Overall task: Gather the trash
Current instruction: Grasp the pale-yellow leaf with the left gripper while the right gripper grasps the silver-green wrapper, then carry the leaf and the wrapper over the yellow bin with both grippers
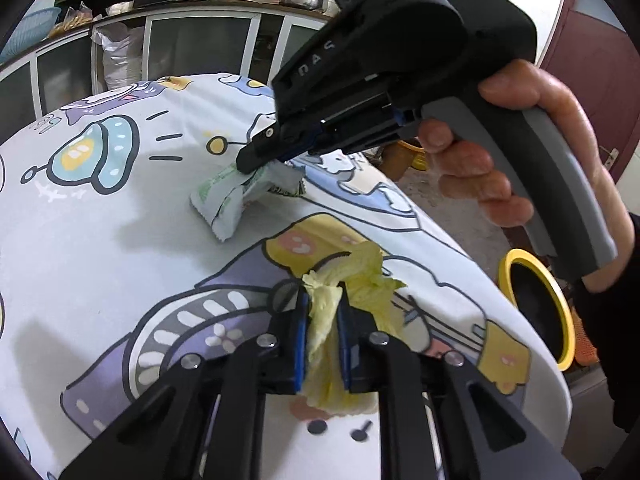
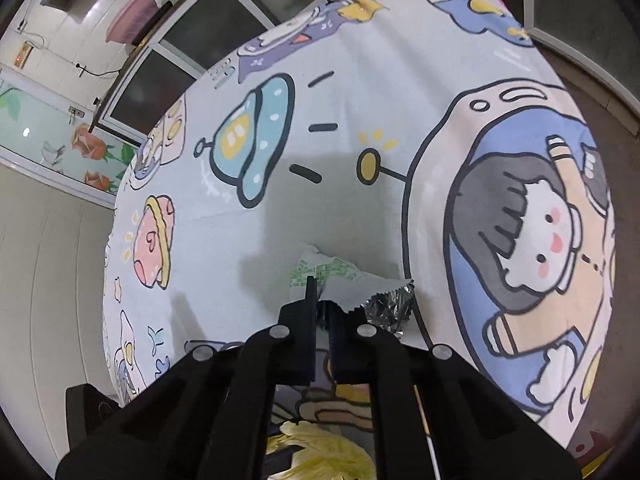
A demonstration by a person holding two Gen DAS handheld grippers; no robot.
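Left wrist view: left hand-held gripper (image 1: 323,300) clamped on yellow leaf scrap (image 1: 340,276), lower centre. Right hand-held gripper (image 1: 250,166) pinching snack wrapper (image 1: 224,200) on surface (image 1: 100,240), mid-frame. Grasp step done; next, lift both, carry to yellow-rimmed bin (image 1: 536,300) at right edge.

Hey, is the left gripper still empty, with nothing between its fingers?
No, the left gripper is shut on the yellow-green cabbage leaf, which bunches between its blue pads on the tablecloth.

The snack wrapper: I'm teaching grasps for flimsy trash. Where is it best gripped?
At its torn, crinkled end, from above. The snack wrapper lies flat on the tablecloth, and only that end stands up. The right gripper is pinching there.
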